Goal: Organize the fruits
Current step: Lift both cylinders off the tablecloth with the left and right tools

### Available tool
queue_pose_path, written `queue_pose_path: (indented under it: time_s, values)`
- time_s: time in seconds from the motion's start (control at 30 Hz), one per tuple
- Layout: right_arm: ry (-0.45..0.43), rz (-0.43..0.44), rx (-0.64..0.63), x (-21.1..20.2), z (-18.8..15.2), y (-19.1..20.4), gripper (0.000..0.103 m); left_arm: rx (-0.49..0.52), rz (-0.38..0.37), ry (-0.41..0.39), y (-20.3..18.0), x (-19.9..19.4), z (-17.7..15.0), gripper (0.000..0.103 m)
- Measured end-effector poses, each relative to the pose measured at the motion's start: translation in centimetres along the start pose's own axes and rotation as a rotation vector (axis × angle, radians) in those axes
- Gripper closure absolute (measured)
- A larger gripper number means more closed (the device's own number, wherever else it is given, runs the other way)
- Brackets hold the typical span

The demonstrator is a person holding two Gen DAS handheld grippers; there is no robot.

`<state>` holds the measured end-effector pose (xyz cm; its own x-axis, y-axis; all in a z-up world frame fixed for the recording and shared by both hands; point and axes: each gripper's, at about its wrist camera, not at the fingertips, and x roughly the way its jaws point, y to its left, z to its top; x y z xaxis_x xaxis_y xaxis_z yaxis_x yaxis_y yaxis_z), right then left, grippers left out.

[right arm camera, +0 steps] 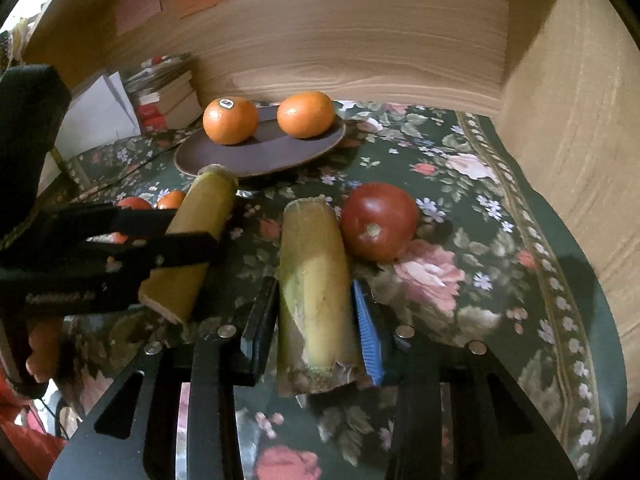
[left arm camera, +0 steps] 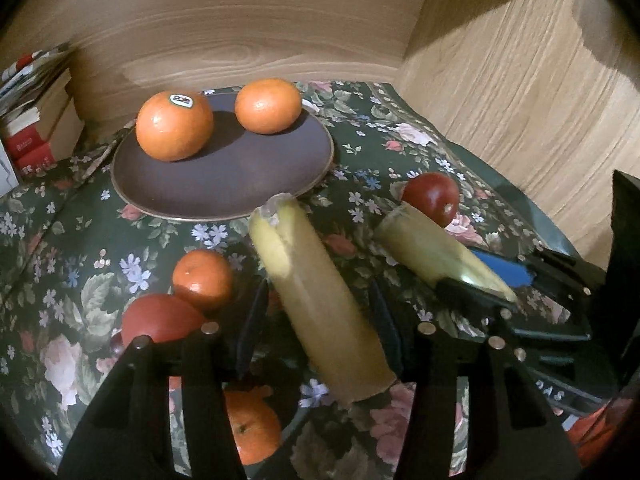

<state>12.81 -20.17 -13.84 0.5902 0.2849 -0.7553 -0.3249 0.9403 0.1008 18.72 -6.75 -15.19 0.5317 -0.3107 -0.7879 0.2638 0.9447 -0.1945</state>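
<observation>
Together, two yellow-green banana pieces with cut ends are each held lengthwise between a pair of gripper fingers above the floral tablecloth (right arm camera: 500,216). The left gripper (left arm camera: 320,312) has its black fingers closed against the sides of the left banana piece (left arm camera: 316,300), whose far tip reaches the near rim of the dark brown round plate (left arm camera: 224,184). The right gripper (right arm camera: 316,320), with one black pad and one blue pad (right arm camera: 370,340), clamps the right banana piece (right arm camera: 316,288); a red tomato (right arm camera: 378,220) touches that piece's far right side. On the plate, toward the table's back edge, sit a stickered orange (left arm camera: 174,126) and a plain orange (left arm camera: 268,106), apart from each other. Near the left edge lie a small orange (left arm camera: 202,278) touching another red tomato (left arm camera: 160,318), with one more orange (left arm camera: 252,426) at the near edge. Stacked books (left arm camera: 36,120) stand in the back left corner against the wooden wall (left arm camera: 248,24).
</observation>
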Motion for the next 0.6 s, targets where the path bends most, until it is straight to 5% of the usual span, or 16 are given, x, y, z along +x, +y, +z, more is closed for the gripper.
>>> queue_pose_path:
  time_s: [0.6]
  values:
    - [0.015,0.064,-0.036,1.5,0.4,0.3,0.066,-0.022,0.014,0.055,-1.2,3.0,1.0,0.055]
